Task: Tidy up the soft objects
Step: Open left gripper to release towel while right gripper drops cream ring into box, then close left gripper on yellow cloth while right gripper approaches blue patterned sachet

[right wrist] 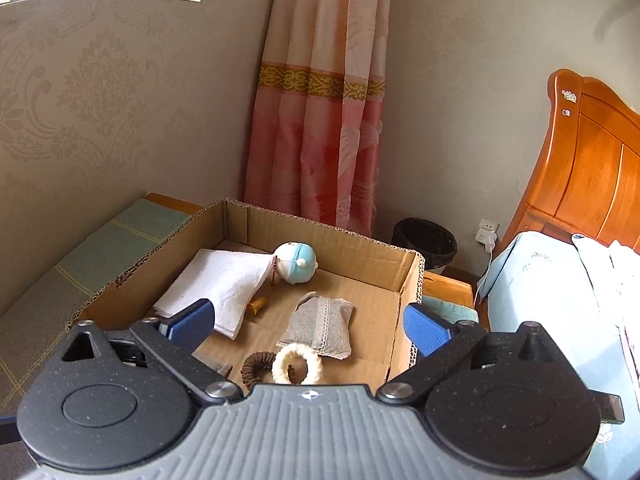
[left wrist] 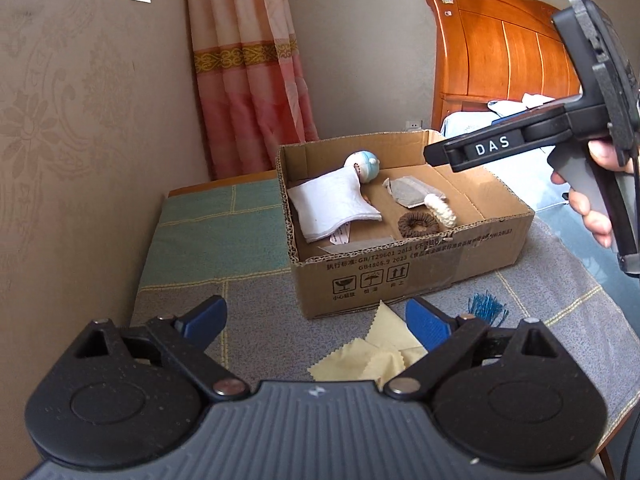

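An open cardboard box (left wrist: 420, 264) stands on the patchwork cloth. Inside it lie a folded white cloth (left wrist: 334, 204), a pale blue and white round plush (left wrist: 362, 166), a grey fabric pouch (left wrist: 408, 192), a brown scrunchie (left wrist: 418, 224) and a cream scrunchie (left wrist: 440, 210). A yellow cloth (left wrist: 372, 354) lies on the table in front of the box, under my left gripper (left wrist: 316, 322), which is open and empty. My right gripper (right wrist: 308, 326) hovers open over the box (right wrist: 336, 240), with the cream scrunchie (right wrist: 298, 364) and brown scrunchie (right wrist: 256, 366) lying below it, untouched. The grey pouch (right wrist: 320, 330) sits just beyond.
A blue tassel (left wrist: 486, 306) lies on the cloth right of the yellow cloth. A patterned wall runs along the left, a pink curtain (right wrist: 316, 120) hangs behind the box, a black bin (right wrist: 424, 240) stands on the floor, and a wooden bed (right wrist: 592, 168) is on the right.
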Tool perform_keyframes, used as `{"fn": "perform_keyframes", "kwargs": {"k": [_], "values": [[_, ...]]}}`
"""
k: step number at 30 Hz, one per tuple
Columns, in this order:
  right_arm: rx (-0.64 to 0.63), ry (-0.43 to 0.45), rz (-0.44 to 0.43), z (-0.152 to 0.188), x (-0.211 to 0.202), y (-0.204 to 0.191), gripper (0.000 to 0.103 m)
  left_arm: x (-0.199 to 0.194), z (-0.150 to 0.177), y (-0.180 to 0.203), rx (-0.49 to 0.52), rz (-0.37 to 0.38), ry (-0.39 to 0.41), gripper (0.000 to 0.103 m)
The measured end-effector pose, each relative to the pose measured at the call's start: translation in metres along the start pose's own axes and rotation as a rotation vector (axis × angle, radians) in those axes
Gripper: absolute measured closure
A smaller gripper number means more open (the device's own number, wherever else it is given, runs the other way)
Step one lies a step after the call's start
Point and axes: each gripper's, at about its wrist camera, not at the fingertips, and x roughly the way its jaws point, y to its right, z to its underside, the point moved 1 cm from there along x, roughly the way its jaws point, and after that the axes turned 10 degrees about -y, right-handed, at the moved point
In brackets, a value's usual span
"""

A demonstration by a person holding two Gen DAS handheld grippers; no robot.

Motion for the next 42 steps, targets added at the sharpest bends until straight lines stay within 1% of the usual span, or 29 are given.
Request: {"fn": "perform_keyframes", "kwargs": {"k": [1,2,4,6,9,13,16,18,21,24,27,30,36,39,42], "values": [[0.010,-0.012,-0.023,0.003,-0.003,-0.001,0.000,-0.001,0.003,-0.003,0.001,-0.008,0.007,0.002],[0.019,-0.020,-0.027,0.006,-0.005,-0.003,0.000,-0.002,0.004,-0.004,0.004,-0.016,0.012,0.002],[0.024,-0.032,-0.010,0.014,-0.010,-0.009,0.000,-0.004,0.008,-0.005,0.029,-0.040,0.036,0.002],[0.033,-0.039,-0.006,0.023,-0.017,-0.013,0.000,-0.004,0.011,-0.003,0.058,-0.049,0.036,0.002],[0.048,-0.037,-0.003,0.039,-0.031,-0.021,0.000,-0.003,0.014,-0.002,0.061,-0.021,0.019,0.002],[0.071,-0.033,0.017,0.059,-0.048,-0.026,0.000,0.000,0.016,-0.006,0.005,0.018,-0.012,0.002],[0.077,-0.045,0.025,0.074,-0.057,-0.028,0.000,-0.001,0.019,-0.008,-0.018,0.043,-0.014,0.002],[0.088,-0.055,0.027,0.084,-0.060,-0.029,0.000,-0.001,0.021,-0.007,-0.019,0.046,-0.016,0.002],[0.104,-0.076,0.032,0.101,-0.061,-0.030,0.000,-0.001,0.023,-0.006,-0.022,0.025,-0.025,0.001],[0.124,-0.099,0.007,0.115,-0.058,-0.031,0.000,-0.001,0.027,-0.008,-0.029,-0.010,-0.025,0.001],[0.129,-0.125,-0.001,0.127,-0.053,-0.035,0.000,0.003,0.030,-0.014,-0.042,-0.012,-0.046,0.001],[0.116,-0.141,-0.036,0.133,-0.051,-0.042,0.000,0.008,0.033,-0.020,-0.057,-0.022,-0.068,0.001],[0.021,-0.188,-0.160,0.145,-0.041,-0.076,0.000,0.017,0.040,-0.029,-0.081,-0.026,-0.104,0.001],[-0.025,-0.213,-0.177,0.145,-0.034,-0.094,0.000,0.017,0.042,-0.034,-0.096,-0.025,-0.107,0.001],[-0.056,-0.229,-0.175,0.143,-0.025,-0.105,0.000,0.017,0.042,-0.036,-0.097,-0.015,-0.104,0.001]]}}
